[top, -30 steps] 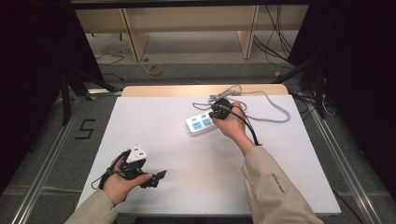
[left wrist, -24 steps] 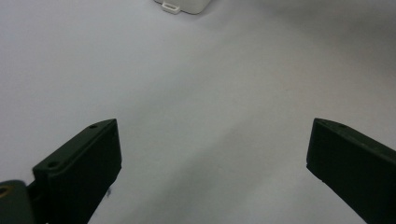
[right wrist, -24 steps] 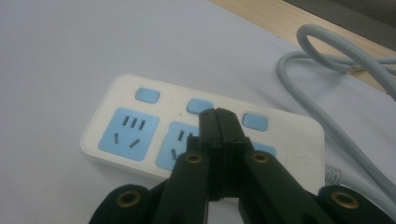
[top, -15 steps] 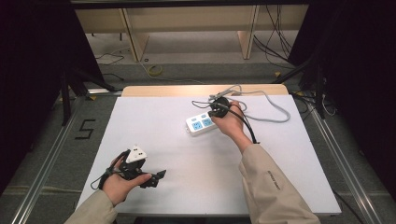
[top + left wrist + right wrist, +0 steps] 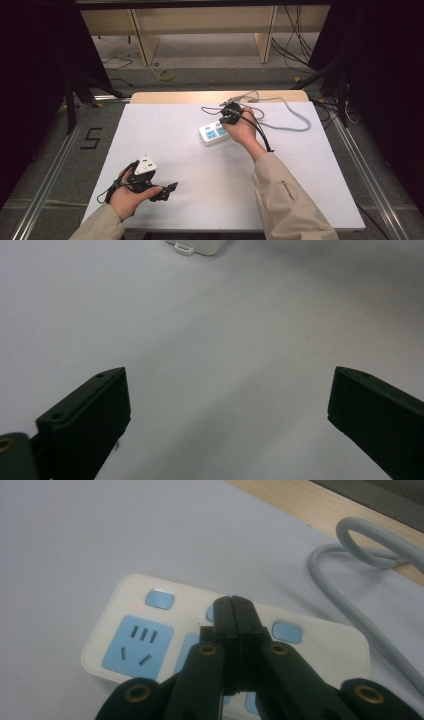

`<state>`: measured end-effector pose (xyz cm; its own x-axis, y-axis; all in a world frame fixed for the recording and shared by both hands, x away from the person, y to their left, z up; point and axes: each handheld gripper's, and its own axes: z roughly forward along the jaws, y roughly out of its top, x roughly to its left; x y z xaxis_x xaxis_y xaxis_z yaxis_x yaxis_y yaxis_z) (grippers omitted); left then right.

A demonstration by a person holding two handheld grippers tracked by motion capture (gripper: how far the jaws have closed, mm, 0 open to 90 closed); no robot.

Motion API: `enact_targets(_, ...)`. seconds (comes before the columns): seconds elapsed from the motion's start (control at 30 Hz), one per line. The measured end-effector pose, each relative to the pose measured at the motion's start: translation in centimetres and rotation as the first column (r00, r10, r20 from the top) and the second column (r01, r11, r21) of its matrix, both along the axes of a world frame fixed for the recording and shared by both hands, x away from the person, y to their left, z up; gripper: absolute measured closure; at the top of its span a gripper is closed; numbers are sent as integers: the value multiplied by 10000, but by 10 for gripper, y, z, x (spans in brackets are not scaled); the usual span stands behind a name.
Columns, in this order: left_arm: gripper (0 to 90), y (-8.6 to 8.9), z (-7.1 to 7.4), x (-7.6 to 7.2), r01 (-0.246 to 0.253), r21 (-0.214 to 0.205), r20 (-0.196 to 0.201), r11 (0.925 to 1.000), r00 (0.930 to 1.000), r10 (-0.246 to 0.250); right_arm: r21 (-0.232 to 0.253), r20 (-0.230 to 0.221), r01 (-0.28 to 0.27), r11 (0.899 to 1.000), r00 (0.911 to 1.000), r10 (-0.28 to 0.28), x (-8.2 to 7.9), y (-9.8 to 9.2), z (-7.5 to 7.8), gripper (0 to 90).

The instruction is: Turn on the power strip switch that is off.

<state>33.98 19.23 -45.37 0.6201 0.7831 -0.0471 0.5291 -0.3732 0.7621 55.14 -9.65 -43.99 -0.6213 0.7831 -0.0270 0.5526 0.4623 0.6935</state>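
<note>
Right gripper [image 5: 234, 605], jaws pressed together and empty, hovers over the white plastic power strip with blue sockets [image 5: 214, 133] at the table's far middle; aim squarely at one blue switch button [image 5: 159, 599], judging pressing is intended.

The power strip [image 5: 216, 132] lies on the desk [image 5: 310, 165] toward its far right, its cable [image 5: 290, 112] looping off behind it. The right gripper [image 5: 231, 114] sits over the strip; the left gripper [image 5: 167, 190] rests near the front-left edge, well apart.

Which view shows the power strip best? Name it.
The right gripper view: the strip is close, with sockets and switches plain. The high view shows it small, partly behind the right hand; the left gripper view catches a corner.
</note>
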Motion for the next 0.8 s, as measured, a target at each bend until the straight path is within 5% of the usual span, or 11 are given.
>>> enact_targets(0.8,31,1,0,0,41,47,-87,10000,10000,-41,-144,-51,90,9999,9999,-91,10,5,-2,900)
